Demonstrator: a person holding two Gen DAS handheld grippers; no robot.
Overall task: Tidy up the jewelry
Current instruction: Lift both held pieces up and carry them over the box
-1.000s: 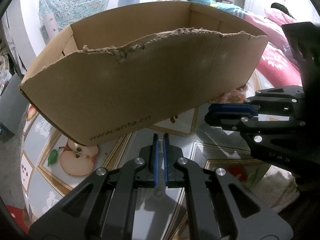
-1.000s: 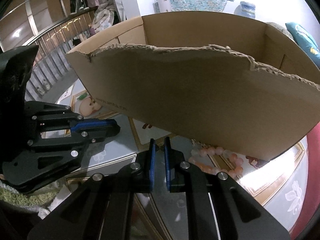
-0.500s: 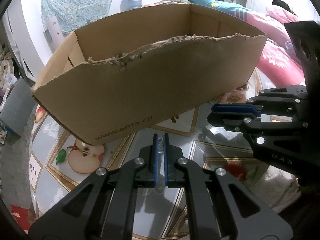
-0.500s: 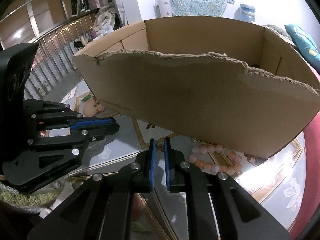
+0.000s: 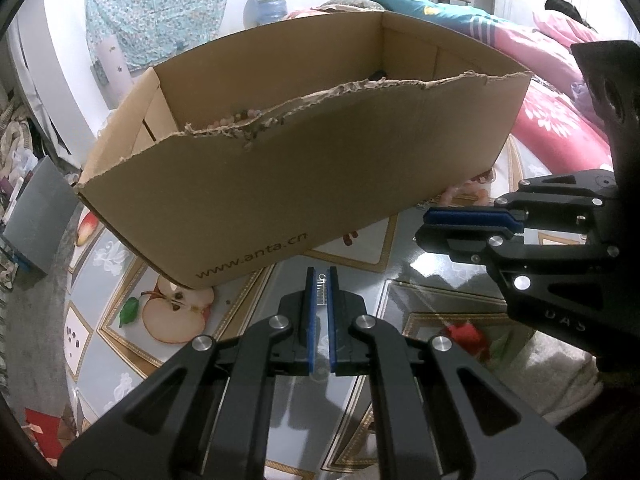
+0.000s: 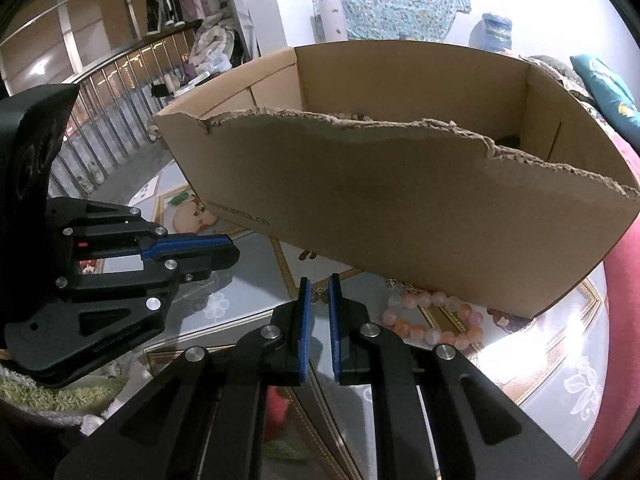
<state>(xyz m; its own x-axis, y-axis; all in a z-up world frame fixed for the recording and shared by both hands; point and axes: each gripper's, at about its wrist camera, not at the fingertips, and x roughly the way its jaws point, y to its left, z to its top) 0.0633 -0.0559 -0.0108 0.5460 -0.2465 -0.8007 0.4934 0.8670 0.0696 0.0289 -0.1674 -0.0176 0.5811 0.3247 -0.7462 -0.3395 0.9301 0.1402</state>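
We see the left claw (image 5: 321, 280) closed down on a small silver clasp-like piece (image 5: 321, 285), pinched between its blue pads near the tips, held above the glass tabletop (image 5: 432, 264). The right claw (image 6: 317, 294) is nearly closed too, a narrow gap left between the pads; a small butterfly-shaped charm (image 6: 320, 295) shows in that gap at the tips, but we cannot tell if the pads press it or it just lies on the tabletop behind. In front of both claws sits an open cardboard box (image 5: 320, 168) with a torn near rim; beads (image 5: 240, 117) show inside along the left part. A pink bead bracelet (image 6: 432, 322) lies on the tabletop just beside the box's near right corner, right of the right claw, apart from it. The claws are near each other, not touching, neither touching the box.
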